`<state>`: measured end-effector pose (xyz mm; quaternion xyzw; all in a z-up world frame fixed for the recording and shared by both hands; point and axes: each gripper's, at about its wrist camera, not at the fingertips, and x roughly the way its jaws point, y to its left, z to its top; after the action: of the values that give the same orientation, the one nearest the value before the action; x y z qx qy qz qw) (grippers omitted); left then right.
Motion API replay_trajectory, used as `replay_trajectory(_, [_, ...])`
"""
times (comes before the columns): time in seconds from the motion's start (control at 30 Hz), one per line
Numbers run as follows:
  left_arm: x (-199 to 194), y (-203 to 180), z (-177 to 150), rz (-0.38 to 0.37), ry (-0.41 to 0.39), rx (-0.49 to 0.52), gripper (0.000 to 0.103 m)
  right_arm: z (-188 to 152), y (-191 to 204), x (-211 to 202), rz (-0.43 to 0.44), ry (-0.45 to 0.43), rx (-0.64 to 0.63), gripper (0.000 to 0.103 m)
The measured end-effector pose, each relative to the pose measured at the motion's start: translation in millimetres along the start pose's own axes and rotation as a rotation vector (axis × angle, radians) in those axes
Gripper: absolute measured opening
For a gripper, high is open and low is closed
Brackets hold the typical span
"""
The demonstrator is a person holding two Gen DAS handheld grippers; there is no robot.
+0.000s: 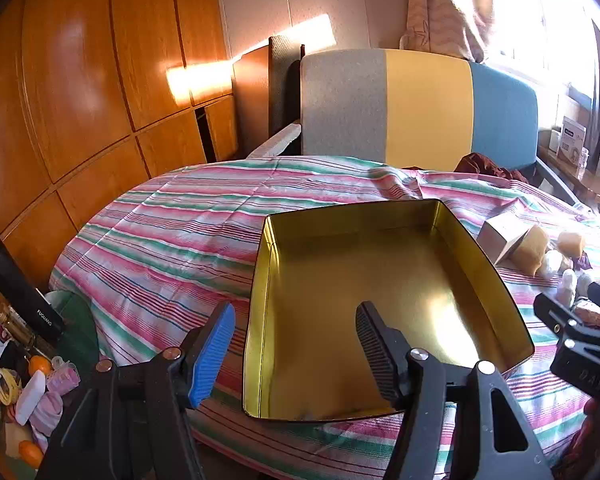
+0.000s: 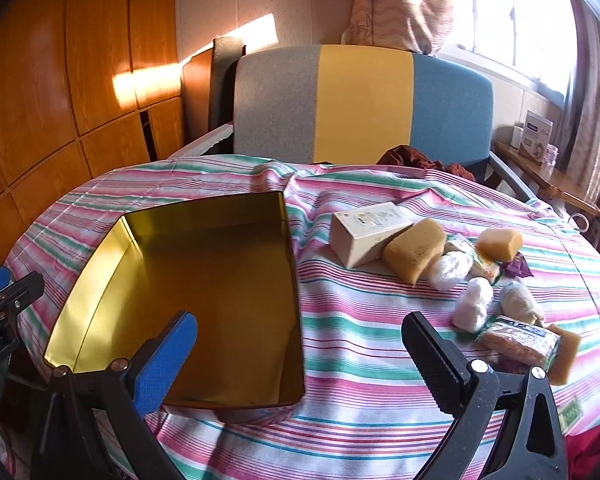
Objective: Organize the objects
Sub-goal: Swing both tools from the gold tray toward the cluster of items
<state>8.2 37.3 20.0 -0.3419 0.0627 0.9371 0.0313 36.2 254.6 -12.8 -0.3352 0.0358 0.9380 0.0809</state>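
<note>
Left tool (image 1: pixel 296 344): while we hover over the gold tin (image 1: pixel 380 300), fingers spread, holding nothing.
Right tool (image 2: pixel 300 354): spread, holding nothing.

a gold tin (image 2: pixel 204 264) sits on a cloth (image 2: pixel 380 400) striped pink, green and white, beside a cream box (image 2: pixel 364 236), tan sponges (image 2: pixel 414 254) and white wraps (image 2: pixel 474 304), before a grey, yellow and blue chair (image 2: pixel 360 104).
</note>
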Motion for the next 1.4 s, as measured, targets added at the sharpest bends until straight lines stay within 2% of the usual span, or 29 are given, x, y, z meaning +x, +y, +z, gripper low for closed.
replay_trajectory(0.37, [5.6,-18.8,-1.2,-0.013,0.027,0.075,0.064,6.1,-55.6,-6.6,-0.078,-0.012,0.094,0.103])
replay_trajectory(0.6, [8.7,-31.8,-2.7,-0.073,0.052,0.113,0.064,9.5,-108.8,-15.5,-0.144,-0.017,0.171,0.103])
replay_trajectory(0.67, [11.1,-38.5,-2.6,-0.142,0.078,0.127,0.064,10.3,-129.5,-19.4,-0.159,-0.018,0.209,0.103])
replay_trajectory(0.83, [12.6,-66.3,-4.4,-0.425,0.166,0.145,0.065,8.2,-192.7,-36.1,-0.197,-0.036,0.337,0.103])
replay_trajectory(0.9, [12.6,-80.7,-4.7,-0.506,0.202,0.156,0.068,4.7,-218.9,-42.9,-0.189,-0.041,0.400,0.103])
replay_trajectory(1.03, [12.7,-114.9,-5.0,-0.583,0.258,0.195,0.068,-10.3,-268.6,-52.6,-0.184,-0.055,0.545,0.103])
replay_trajectory(1.1, [10.1,-131.5,-4.6,-0.616,0.248,0.229,0.068,-19.8,-287.4,-56.4,-0.188,-0.073,0.601,0.103])
replay_trajectory(1.2, [10.3,-153.6,-0.6,-0.709,0.252,0.251,0.068,-34.8,-308.3,-59.7,-0.163,-0.109,0.684,0.103])
replay_trajectory(1.33, [21.2,-195.2,-0.4,-0.787,0.353,0.302,0.069,-51.7,-331.4,-63.8,-0.082,-0.157,0.837,0.103])
replay_trajectory(1.4, [25.6,-216.2,-4.5,-0.822,0.398,0.327,0.069,-56.4,-338.4,-67.0,-0.072,-0.179,0.882,0.103])
